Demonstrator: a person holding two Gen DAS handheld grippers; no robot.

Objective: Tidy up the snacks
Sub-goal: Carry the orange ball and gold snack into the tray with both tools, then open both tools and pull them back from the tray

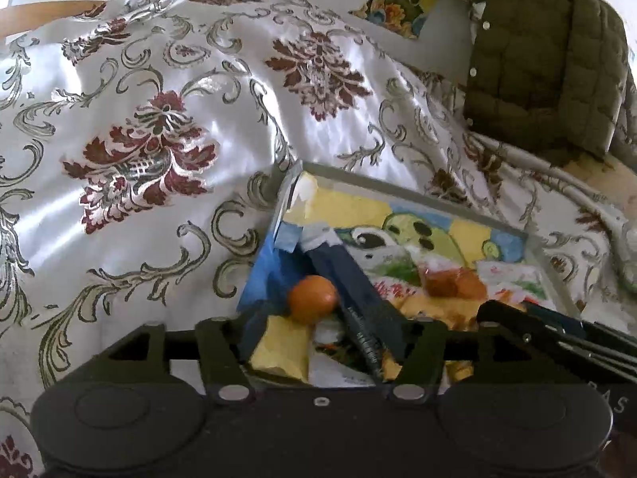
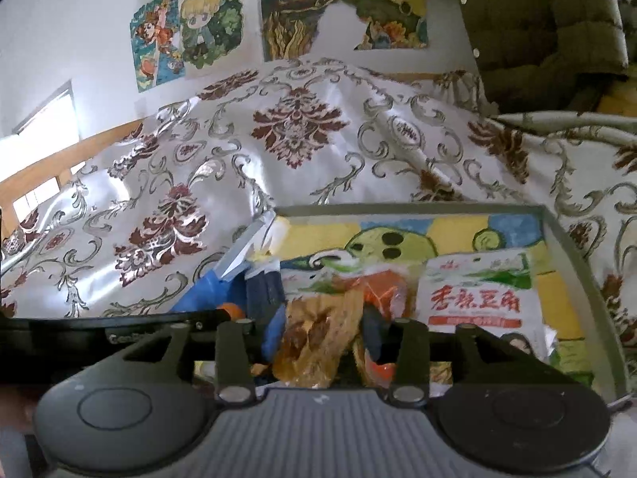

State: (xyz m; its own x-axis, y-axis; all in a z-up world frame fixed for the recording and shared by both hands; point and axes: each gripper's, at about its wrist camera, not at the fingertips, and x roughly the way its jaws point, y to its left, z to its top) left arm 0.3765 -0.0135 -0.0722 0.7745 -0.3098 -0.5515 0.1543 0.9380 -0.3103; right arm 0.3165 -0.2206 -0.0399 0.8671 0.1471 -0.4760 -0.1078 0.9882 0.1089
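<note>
A shallow box (image 1: 535, 241) with a cartoon-painted floor lies on the bed; it also shows in the right wrist view (image 2: 565, 247). Inside lie snack packs: a white and green pack with red print (image 2: 475, 290), orange wrapped pieces (image 1: 454, 281) and a yellow-brown pack (image 2: 314, 334). My left gripper (image 1: 308, 283) hangs over the box's left end, shut on a small orange ball (image 1: 312, 298) between its blue fingers (image 1: 342, 275). My right gripper (image 2: 322, 310) is over the box, its fingers shut on the yellow-brown pack.
A white satin bedspread (image 1: 167, 111) with dark red flowers covers the bed around the box. An olive quilted jacket (image 1: 545, 55) hangs at the back right. Cartoon posters (image 2: 187, 32) are on the wall. The right gripper's body (image 1: 557, 330) reaches in beside my left gripper.
</note>
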